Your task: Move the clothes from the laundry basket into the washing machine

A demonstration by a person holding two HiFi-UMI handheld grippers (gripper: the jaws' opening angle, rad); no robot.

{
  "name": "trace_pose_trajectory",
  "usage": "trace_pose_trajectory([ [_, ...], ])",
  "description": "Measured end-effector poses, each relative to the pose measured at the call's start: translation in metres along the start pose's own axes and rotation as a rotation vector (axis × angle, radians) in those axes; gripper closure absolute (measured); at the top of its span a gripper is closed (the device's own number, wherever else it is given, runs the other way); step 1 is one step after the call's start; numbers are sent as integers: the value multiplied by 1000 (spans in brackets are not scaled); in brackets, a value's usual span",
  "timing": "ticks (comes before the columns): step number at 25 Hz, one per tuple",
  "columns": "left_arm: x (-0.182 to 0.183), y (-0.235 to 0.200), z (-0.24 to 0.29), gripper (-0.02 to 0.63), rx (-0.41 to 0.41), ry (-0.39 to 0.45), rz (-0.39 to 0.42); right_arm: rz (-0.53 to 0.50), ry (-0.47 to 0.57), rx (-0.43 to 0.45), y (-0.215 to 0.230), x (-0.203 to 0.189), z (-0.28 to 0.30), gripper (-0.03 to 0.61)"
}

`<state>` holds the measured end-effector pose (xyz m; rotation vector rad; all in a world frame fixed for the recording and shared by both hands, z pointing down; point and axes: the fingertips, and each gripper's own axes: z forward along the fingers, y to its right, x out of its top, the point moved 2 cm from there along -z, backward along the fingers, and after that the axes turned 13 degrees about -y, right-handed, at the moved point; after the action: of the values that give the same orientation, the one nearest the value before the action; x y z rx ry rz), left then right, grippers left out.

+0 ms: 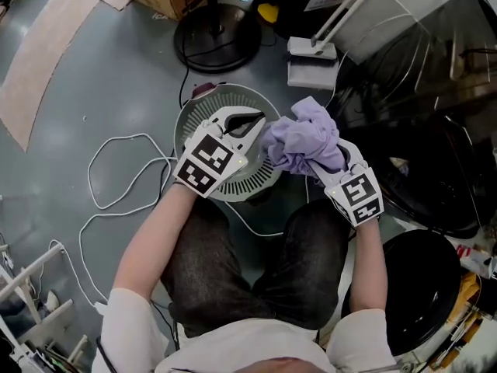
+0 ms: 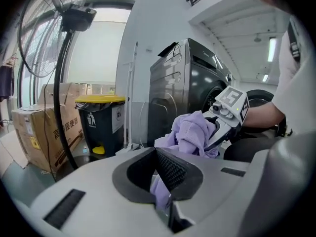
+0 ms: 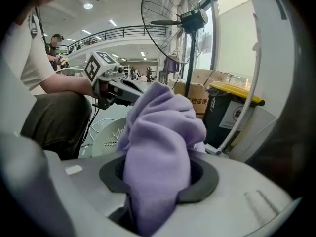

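**Lilac garment held between both grippers, above the basket**

The right gripper [image 2: 215, 131] has its jaws clamped on a thick bunch of the lilac garment [image 1: 304, 142], and the cloth spills up and over them. The left gripper [image 1: 255, 128] has its jaws pinched on a thinner fold at the garment's edge. With a hold at each side, the bundle hangs gathered between the two tools. To my eye that is meant to stop loose ends trailing or catching as it is carried.

The garment is in the air over the white slatted laundry basket [image 1: 233, 92], clear of its rim. I can see nothing else lying in the part of the basket that shows. The person sits with knees just behind it.

The basket stands on a grey floor [image 1: 93, 76], with a white cable [image 1: 116, 169] looping beside it. The dark washing machine [image 2: 187, 83] stands close on the person's right, so the carry looks short. Further off are a pedestal fan [image 2: 39, 33], a bin with a yellow lid [image 2: 98, 117] and cardboard boxes [image 2: 44, 127] by a bright window.
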<state>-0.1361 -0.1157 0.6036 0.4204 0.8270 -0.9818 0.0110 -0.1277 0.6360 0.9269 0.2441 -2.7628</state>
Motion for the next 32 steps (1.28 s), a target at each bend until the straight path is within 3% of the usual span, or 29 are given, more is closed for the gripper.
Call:
trace_pose_trajectory([
  [12, 36, 43, 28, 607, -126, 23, 96, 139, 65, -112, 6, -42, -66, 380],
  [17, 27, 57, 42, 607, -156, -11, 154, 172, 79, -178, 4, -56, -100, 380],
  [25, 40, 67, 49, 607, -190, -3, 184, 272, 104, -360, 33, -89, -159, 382],
  [32, 50, 80, 63, 607, -213, 7, 207, 344, 70, -574, 73, -143, -200, 382],
])
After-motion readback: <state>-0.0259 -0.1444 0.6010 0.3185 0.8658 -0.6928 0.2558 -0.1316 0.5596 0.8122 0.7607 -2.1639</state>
